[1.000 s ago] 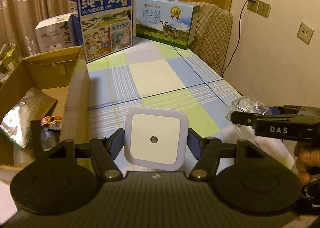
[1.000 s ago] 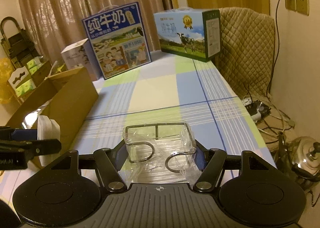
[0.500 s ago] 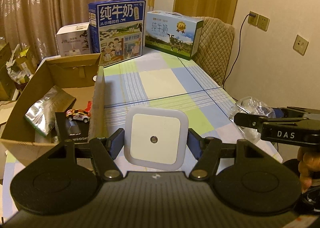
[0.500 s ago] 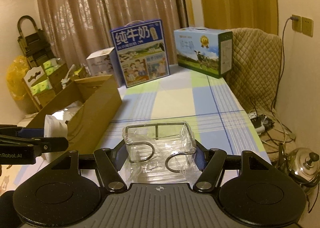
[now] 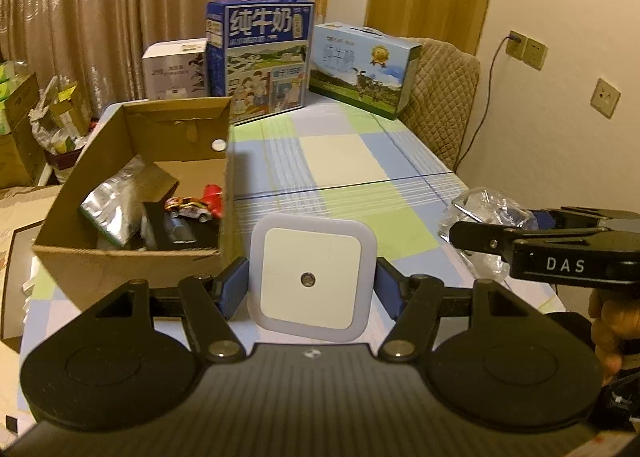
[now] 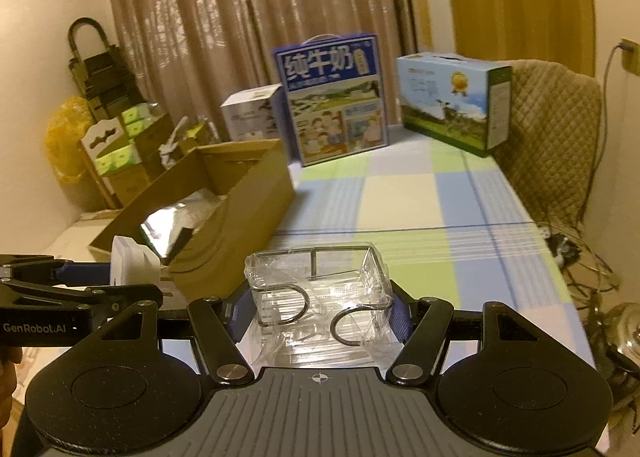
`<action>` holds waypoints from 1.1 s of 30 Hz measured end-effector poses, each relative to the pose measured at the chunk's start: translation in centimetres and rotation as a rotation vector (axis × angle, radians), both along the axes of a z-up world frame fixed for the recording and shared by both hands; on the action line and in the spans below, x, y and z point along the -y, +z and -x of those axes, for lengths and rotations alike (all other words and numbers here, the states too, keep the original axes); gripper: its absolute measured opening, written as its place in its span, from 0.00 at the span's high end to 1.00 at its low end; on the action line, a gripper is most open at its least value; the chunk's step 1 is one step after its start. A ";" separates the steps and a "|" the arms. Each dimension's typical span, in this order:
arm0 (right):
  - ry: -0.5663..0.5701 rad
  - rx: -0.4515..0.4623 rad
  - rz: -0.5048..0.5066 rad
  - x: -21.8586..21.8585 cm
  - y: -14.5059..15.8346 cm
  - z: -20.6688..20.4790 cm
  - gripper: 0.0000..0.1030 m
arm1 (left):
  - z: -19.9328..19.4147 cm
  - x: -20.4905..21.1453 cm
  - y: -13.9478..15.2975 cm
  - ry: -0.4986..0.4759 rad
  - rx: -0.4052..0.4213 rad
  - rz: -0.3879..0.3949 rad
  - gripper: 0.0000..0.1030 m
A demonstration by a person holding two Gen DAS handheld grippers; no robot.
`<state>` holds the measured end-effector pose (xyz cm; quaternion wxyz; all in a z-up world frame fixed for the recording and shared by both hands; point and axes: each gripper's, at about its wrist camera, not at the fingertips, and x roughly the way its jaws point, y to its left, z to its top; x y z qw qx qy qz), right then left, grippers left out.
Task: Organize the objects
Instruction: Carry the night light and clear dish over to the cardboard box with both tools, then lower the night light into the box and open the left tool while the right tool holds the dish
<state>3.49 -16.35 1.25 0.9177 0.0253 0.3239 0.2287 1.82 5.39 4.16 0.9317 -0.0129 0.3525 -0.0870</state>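
My left gripper (image 5: 312,281) is shut on a white square night light (image 5: 312,275), held above the table's near edge, right of the open cardboard box (image 5: 132,253). The box holds a silver foil pouch (image 5: 110,213), a toy car (image 5: 188,209) and a black item. My right gripper (image 6: 318,311) is shut on a wire rack wrapped in clear plastic (image 6: 320,289), held over the checked tablecloth (image 6: 400,209). In the left wrist view the right gripper shows at the right with the wrapped rack (image 5: 492,209). The night light (image 6: 132,265) shows at the left of the right wrist view.
Two milk cartons (image 5: 260,61) (image 5: 360,69) and a white box (image 5: 176,69) stand at the table's far end. A quilted chair (image 5: 444,97) sits at the far right. Stacked boxes and bags (image 6: 116,145) crowd the floor on the left. A kettle and cables (image 6: 600,297) lie on the right.
Both grippers have risen and pulled back with their loads. The box's inside has come fully into the left wrist view, and more of the room shows.
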 end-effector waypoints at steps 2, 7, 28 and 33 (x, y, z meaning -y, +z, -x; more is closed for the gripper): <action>0.016 0.001 -0.001 -0.7 0.1 0.1 0.39 | 0.3 -0.8 0.1 0.020 0.001 -0.006 0.40; 0.050 0.000 -0.002 -2.4 0.3 0.0 0.39 | 0.5 -2.9 0.7 0.061 0.000 -0.013 0.40; 0.169 0.017 0.034 -8.9 0.8 -1.0 0.39 | 0.5 -8.6 2.6 0.153 0.026 -0.002 0.40; 0.193 0.008 0.046 -10.2 0.3 -1.5 0.39 | -0.2 -9.9 2.7 0.161 0.025 -0.004 0.40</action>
